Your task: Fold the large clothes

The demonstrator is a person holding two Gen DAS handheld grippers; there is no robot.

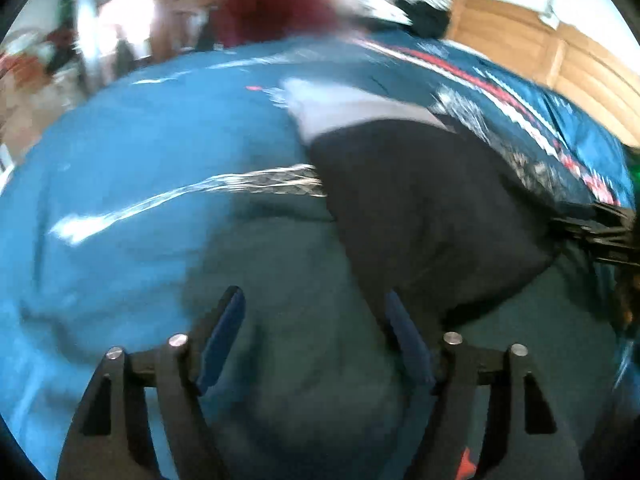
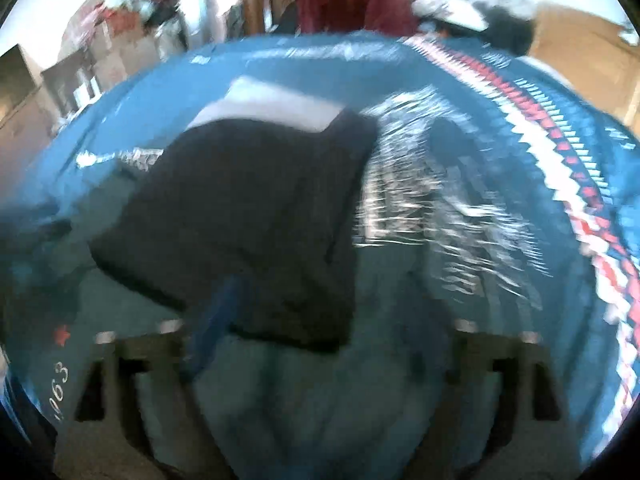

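here, a folded black garment lies on a blue bedspread, its far end showing a pale grey-white layer at the fold. in the left wrist view the left gripper hangs over the spread with its two blue-padded fingers set wide apart and nothing between them; the right-hand finger sits just at the near edge of the black cloth, though whether it touches is not clear. at the right edge of that view a black ribbed part of the right gripper pokes in beside the garment. the right wrist view is heavily blurred: the black garment fills the middle, and the right gripper is seen only as smeared dark frames low in the frame, with one blue finger crossing the near edge of the cloth. its other finger is not to be made out, so i cannot tell how wide the claw stands or whether it grips the fabric. the bedspread carries a red and white zigzag band on the right side, and a dark red mass sits beyond the far edge of the bed.
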